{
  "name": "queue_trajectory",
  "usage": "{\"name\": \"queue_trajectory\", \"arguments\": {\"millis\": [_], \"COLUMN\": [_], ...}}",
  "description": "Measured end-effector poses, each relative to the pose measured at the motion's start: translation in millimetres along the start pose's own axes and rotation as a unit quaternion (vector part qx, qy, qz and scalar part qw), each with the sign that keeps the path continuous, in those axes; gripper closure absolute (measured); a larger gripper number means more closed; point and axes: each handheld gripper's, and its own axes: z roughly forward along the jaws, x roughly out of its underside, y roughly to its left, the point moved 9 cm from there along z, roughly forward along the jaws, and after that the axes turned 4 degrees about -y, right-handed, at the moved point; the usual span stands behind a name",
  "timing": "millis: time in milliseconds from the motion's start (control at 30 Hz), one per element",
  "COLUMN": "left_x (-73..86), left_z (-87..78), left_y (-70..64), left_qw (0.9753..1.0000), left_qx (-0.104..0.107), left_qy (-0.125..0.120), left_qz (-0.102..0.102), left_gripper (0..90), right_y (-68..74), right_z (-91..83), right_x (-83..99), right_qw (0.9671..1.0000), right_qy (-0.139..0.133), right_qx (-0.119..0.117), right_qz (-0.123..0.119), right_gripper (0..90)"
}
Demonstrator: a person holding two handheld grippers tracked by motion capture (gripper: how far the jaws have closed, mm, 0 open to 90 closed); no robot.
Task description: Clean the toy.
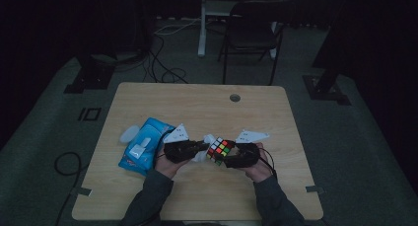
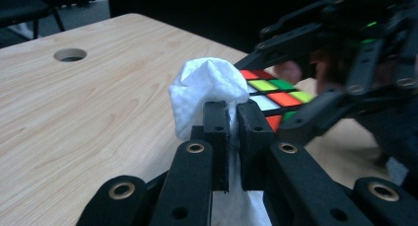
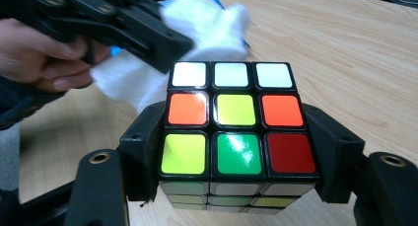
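The person is sitting at the near edge of the table [image 1: 197, 105], forearms coming in over it, a gripper in each hand. The right gripper [image 1: 235, 154] is gripping a cube [image 1: 220, 150], its two jaws pressing against opposite sides so the cube is sitting squarely between them. In the right gripper view the cube [image 3: 236, 120] is showing one face up: a white row at the far side, then orange, yellow, orange, then yellow, green and red nearest the camera.

The left gripper [image 1: 199, 148] is pinching a white wipe [image 1: 206, 142], jaws drawn nearly together with the wipe squeezed between them. In the left gripper view the wipe [image 2: 209, 88] is bunching up above the jaw tips and trailing down below them, and it is lying right against the cube [image 2: 268, 95] at the white-row side. Whether it is actually touching the cube's face I cannot tell; it looks to be pressing on the edge.

All this is happening near the middle of the table, somewhat toward the near edge, the cube being held slightly above the wood between the two hands. Just left of the left hand a blue wipe pack [image 1: 143, 145] is lying flat, near the left edge. A round hole [image 1: 235, 97] is sitting by the far edge, well apart from the work. Beyond the table a dark chair [image 1: 251, 33] is standing on the floor.
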Motion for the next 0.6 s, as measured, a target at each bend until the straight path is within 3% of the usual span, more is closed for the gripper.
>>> {"name": "queue_trajectory", "arguments": {"millis": [267, 400, 600], "left_x": [-0.5, 1.3, 2.0], "left_z": [-4.9, -1.8, 2.0], "left_y": [-2.2, -2.3, 0.8], "left_qw": [1.0000, 1.0000, 1.0000], "left_qx": [0.007, 0.006, 0.001], "left_qy": [-0.001, 0.004, 0.004], "left_qz": [0.000, 0.000, -0.005], "left_gripper": [85.5, 85.5, 85.5], "right_y": [-7.5, -4.2, 7.5], "right_z": [0.6, 0.4, 0.6], "right_x": [3.6, 2.0, -2.0], "right_qw": [0.9999, 1.0000, 0.9997], "right_qy": [0.001, -0.002, -0.009], "right_qx": [0.011, 0.005, -0.012], "right_qz": [0.007, 0.003, -0.022], "right_gripper": [33.9, 33.8, 33.9]}}
